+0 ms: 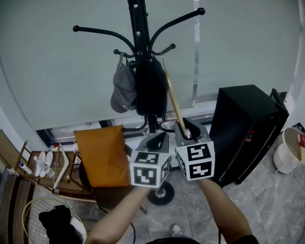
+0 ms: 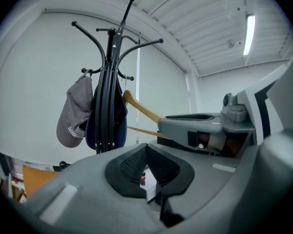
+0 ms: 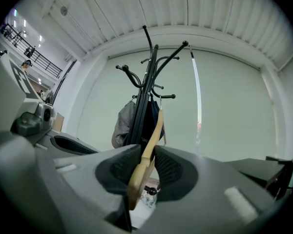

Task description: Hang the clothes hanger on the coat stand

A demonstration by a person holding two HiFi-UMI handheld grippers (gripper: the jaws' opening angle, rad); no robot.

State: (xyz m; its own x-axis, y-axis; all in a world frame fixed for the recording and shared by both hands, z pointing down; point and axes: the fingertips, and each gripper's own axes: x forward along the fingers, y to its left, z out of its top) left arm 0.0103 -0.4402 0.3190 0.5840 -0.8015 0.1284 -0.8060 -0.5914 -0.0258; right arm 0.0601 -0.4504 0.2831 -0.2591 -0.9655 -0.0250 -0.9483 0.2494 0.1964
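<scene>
A black coat stand (image 1: pixel 141 50) rises in front of me, with a grey cap (image 1: pixel 123 88) and a dark garment (image 1: pixel 151 88) hanging on its lower hooks. My right gripper (image 1: pixel 187 131) is shut on the lower end of a wooden clothes hanger (image 1: pixel 174 103), which slants up toward a lower hook on the stand's right side. In the right gripper view the wooden hanger (image 3: pixel 149 152) runs between the pads up to the coat stand (image 3: pixel 149 96). My left gripper (image 1: pixel 156 142) is shut and holds nothing, just left of the right one. The left gripper view shows the hanger (image 2: pixel 141 108) beside the coat stand (image 2: pixel 110 82).
A black cabinet (image 1: pixel 246 131) stands to the right of the stand, with a white bucket (image 1: pixel 291 149) beyond it. An orange cushion (image 1: pixel 104 154) rests on a chair at the left. Further left are a wooden rack (image 1: pixel 46 169) and a racket (image 1: pixel 46 217).
</scene>
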